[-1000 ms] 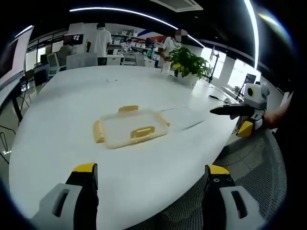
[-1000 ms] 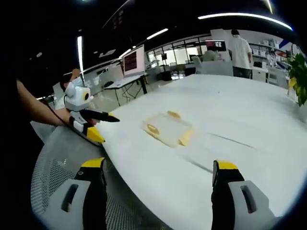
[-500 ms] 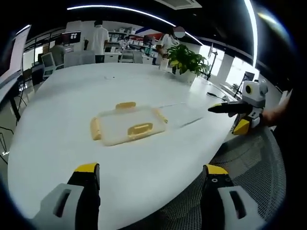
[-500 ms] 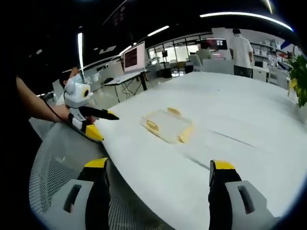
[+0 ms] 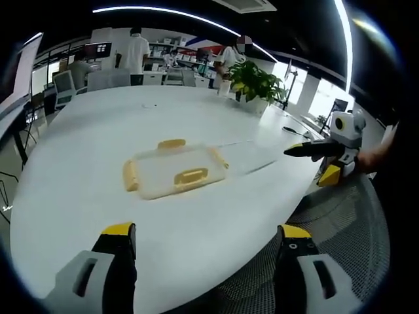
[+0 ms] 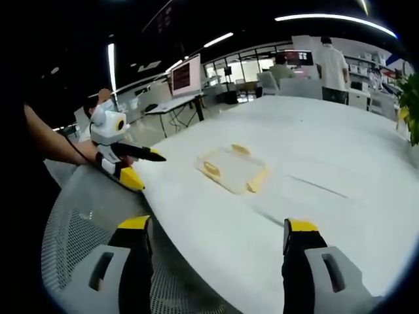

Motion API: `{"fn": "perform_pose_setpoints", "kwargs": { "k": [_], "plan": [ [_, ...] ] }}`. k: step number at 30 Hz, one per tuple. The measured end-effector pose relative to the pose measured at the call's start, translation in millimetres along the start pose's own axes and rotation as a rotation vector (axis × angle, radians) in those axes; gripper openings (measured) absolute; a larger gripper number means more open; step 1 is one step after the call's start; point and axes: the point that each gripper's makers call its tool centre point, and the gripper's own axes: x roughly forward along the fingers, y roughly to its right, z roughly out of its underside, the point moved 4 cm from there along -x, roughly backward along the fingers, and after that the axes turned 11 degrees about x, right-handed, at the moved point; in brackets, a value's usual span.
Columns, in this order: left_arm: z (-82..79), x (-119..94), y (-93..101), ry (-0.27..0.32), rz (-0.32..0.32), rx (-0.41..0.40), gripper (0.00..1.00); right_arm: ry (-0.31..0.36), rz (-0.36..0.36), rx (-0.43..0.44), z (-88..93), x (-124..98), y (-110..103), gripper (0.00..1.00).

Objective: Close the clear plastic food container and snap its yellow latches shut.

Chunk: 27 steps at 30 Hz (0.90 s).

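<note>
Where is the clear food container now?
The container lies on the white table, ahead of both grippers; potted plant stands far behind it.

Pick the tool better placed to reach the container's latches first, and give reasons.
Left, marginally. The container lies centred ahead of the left tool; in the right gripper view it sits left of centre. Both tools hang open off the table edge.

From my left gripper view, the food container (image 5: 174,173) sits too far off for me to tell whether its latches (image 5: 193,176) are snapped. In my right gripper view the potted plant (image 6: 410,104) is cut off at the edge.
</note>
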Motion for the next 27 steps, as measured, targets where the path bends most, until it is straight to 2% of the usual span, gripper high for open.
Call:
{"fn": "perform_pose_setpoints", "kwargs": {
  "k": [4,6,9,12,24,27],
  "plan": [
    [-2.7,-0.4,0.9,0.009,0.004,0.004,0.83,-0.002,0.005,0.012,0.6,-0.8,2.5,0.78],
    [-9.8,-3.9,2.1,0.047,0.006,0.023,0.78,-0.005,0.000,0.006,1.2,-0.7,2.0,0.77],
    [-7.4,-2.9,1.3,0.037,0.009,0.007,0.78,0.007,0.004,0.007,-1.1,-2.1,2.6,0.73],
    [-9.0,-2.8,0.3,0.041,0.007,0.013,0.79,0.029,0.003,0.019,-5.4,-2.8,2.4,0.75],
    [-8.9,-3.8,-1.7,0.042,-0.008,0.017,0.78,0.039,0.002,-0.012,-7.4,-3.7,0.0,0.70],
    [-8.3,-3.7,-3.4,0.042,-0.010,0.003,0.78,0.040,-0.007,-0.010,-8.0,-2.9,-1.5,0.72]
  ]
}}
